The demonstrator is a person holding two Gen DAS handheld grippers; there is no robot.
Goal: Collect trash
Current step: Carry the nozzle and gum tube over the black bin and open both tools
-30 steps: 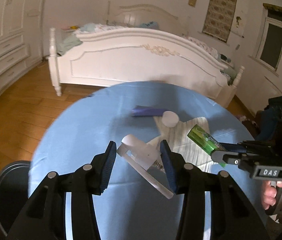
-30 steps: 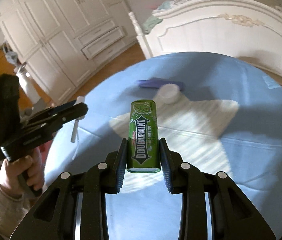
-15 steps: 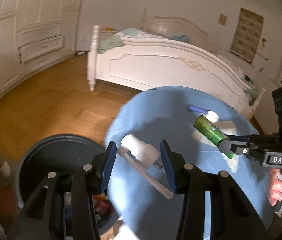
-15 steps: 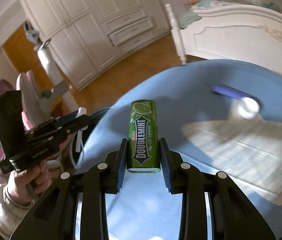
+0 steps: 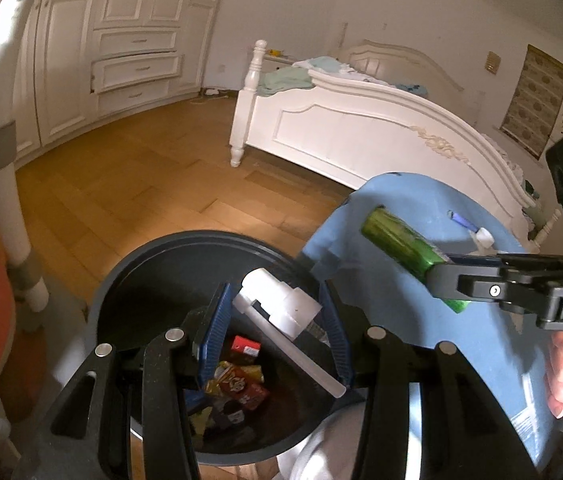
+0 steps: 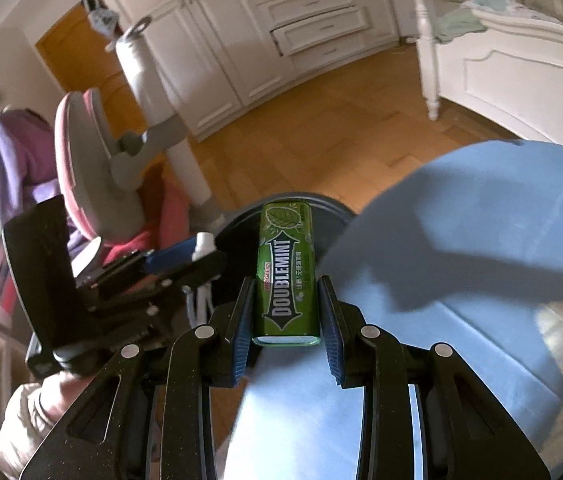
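Observation:
My left gripper (image 5: 271, 322) is shut on a white pump dispenser head (image 5: 281, 308) with a long tube, held over the open dark round trash bin (image 5: 141, 276). Colourful wrappers (image 5: 237, 380) lie in the bin. My right gripper (image 6: 285, 308) is shut on a green Doublemint gum tin (image 6: 286, 276), held above the table's left edge beside the bin (image 6: 321, 204). The tin also shows in the left wrist view (image 5: 405, 248). A purple pen (image 5: 463, 221) and a white cap (image 5: 483, 236) lie far on the blue table (image 5: 421, 340).
A white bed (image 5: 361, 128) stands behind the table. A white wardrobe with drawers (image 5: 129, 68) lines the far wall. A pink-grey chair (image 6: 93, 168) and a person in purple (image 6: 9, 164) are at the left. Wooden floor (image 5: 121, 192) surrounds the bin.
Both grippers have swung left from over the table toward the bin. My left gripper with the pump head is now above the bin opening. The tin follows to the table's edge.

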